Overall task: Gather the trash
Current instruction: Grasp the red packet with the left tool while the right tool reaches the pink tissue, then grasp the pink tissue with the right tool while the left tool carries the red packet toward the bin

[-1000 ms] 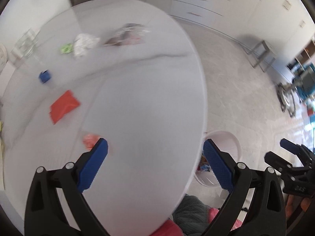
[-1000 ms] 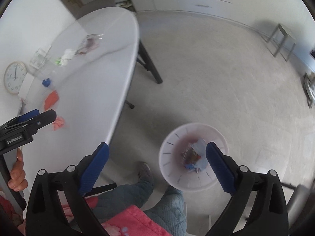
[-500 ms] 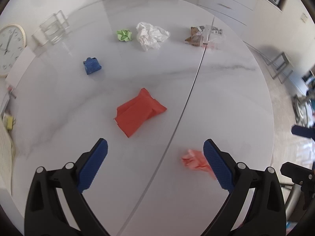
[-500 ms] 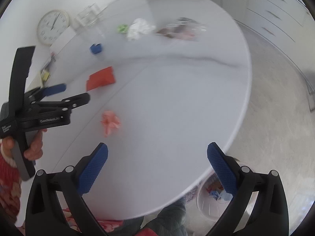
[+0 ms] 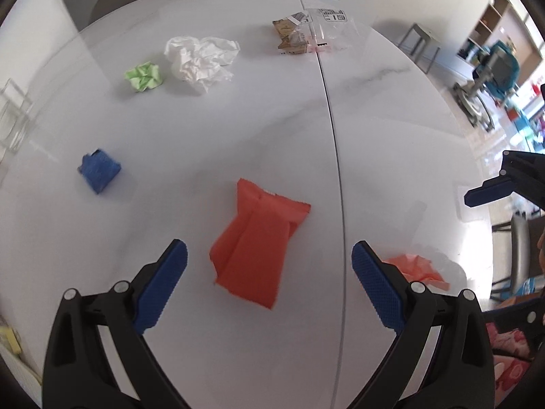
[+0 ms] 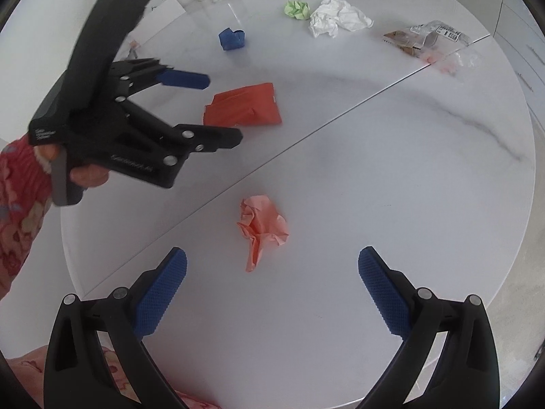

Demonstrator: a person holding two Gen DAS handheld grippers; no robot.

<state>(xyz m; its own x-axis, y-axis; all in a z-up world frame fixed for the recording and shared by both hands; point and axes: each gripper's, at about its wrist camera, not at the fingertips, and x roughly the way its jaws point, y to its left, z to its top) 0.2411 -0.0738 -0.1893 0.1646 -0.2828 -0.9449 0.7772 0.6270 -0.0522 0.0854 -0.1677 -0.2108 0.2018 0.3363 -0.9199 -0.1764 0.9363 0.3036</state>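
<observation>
Your left tool [image 5: 269, 259] has moved closer over the table [image 5: 391, 129], jaws wide, with the red wrapper [image 5: 260, 242] now between them at 12 o'clock. Your right tool [image 6: 272, 266], also wide and empty, now faces the pink paper ball [image 6: 262, 226] at 12 o'clock.

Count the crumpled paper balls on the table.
4: pink paper ball nearest, ahead of the right gripper; blue one far left; green one and white one at the far edge. None seem hidden.

White table [image 5: 391, 109] (marbled) bears crumpled paper scraps [image 5: 201, 58].
</observation>
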